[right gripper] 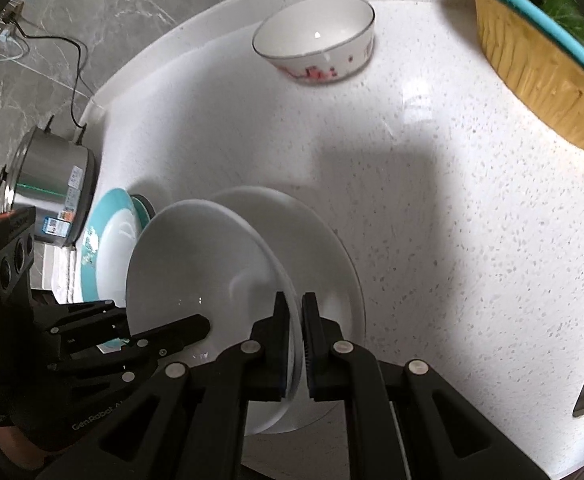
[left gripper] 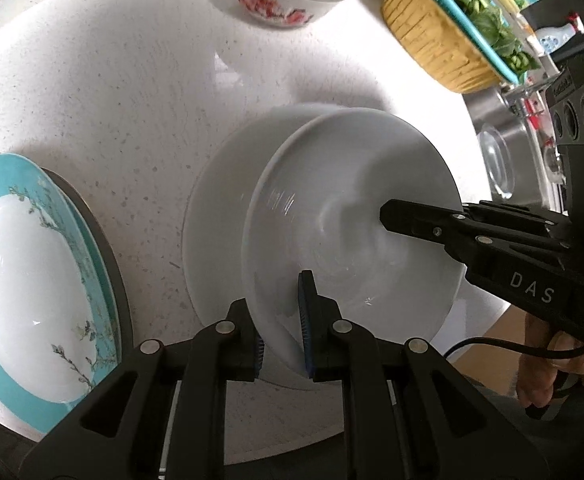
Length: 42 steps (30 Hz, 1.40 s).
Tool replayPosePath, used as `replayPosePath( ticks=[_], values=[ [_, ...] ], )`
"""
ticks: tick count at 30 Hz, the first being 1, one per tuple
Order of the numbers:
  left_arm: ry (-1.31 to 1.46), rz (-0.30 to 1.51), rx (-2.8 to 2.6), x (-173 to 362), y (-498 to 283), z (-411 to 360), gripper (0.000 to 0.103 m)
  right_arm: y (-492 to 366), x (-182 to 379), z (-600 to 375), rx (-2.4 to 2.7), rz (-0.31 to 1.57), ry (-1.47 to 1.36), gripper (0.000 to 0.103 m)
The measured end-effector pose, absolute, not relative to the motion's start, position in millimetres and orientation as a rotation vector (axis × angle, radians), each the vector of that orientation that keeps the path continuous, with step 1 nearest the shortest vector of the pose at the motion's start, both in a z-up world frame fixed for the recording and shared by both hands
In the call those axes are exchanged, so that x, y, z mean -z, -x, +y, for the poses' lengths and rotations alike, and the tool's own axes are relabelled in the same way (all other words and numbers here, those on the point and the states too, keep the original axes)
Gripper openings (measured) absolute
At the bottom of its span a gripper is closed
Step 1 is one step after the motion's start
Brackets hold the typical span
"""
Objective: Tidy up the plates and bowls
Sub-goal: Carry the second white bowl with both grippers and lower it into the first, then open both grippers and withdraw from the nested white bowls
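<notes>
Two hand-held grippers, left hand-held gripper point(left gripper: 282, 324) and right hand-held gripper point(right gripper: 296, 344), each pinched the white bowl's point(left gripper: 351, 220) rim on opposite sides, probably to keep it steady above the white plate point(left gripper: 220, 200).

Glossy white ceramic bowl point(left gripper: 351, 216) sits on the speckled, polished stone bench point(left gripper: 112, 100), a brushed-steel pot point(right gripper: 48, 196) left of it.

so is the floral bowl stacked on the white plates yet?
No, the floral bowl stands alone on the counter, apart from the white plates both grippers hold.
</notes>
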<state>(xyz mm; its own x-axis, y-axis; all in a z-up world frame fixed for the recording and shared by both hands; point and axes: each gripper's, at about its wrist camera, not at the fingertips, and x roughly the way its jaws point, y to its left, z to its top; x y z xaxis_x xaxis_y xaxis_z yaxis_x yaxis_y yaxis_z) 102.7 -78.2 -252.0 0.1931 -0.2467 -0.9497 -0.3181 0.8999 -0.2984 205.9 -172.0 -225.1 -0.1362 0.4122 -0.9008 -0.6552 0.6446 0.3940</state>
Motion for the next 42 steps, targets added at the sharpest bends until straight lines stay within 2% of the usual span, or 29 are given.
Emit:
replayPosePath(
  ticks=[8,13,17,31,40,42],
  values=[
    [0.449,1.419,-0.058,270,-118,-85,0.014,-200,237,-167,-0.914,1.424,0.265,0.009],
    [0.450,1.411,-0.067,270,-128,-85,0.022,-190,235,-157,-0.920,1.361,0.364,0.010],
    [0.464,1.394,-0.035,264,-127,-86,0.043,-181,234,-151,-0.926,1.319,0.437,0.013],
    [0.496,1.373,-0.003,259,-120,-91,0.054,-177,236,-156,-0.941,1.355,0.394,0.013],
    [0.463,1.359,-0.010,250,-124,-94,0.067,-183,228,-169,-0.952,1.362,0.334,0.013],
    [0.436,1.345,-0.024,245,-125,-95,0.076,-186,225,-171,-0.953,1.357,0.325,0.013]
  ],
)
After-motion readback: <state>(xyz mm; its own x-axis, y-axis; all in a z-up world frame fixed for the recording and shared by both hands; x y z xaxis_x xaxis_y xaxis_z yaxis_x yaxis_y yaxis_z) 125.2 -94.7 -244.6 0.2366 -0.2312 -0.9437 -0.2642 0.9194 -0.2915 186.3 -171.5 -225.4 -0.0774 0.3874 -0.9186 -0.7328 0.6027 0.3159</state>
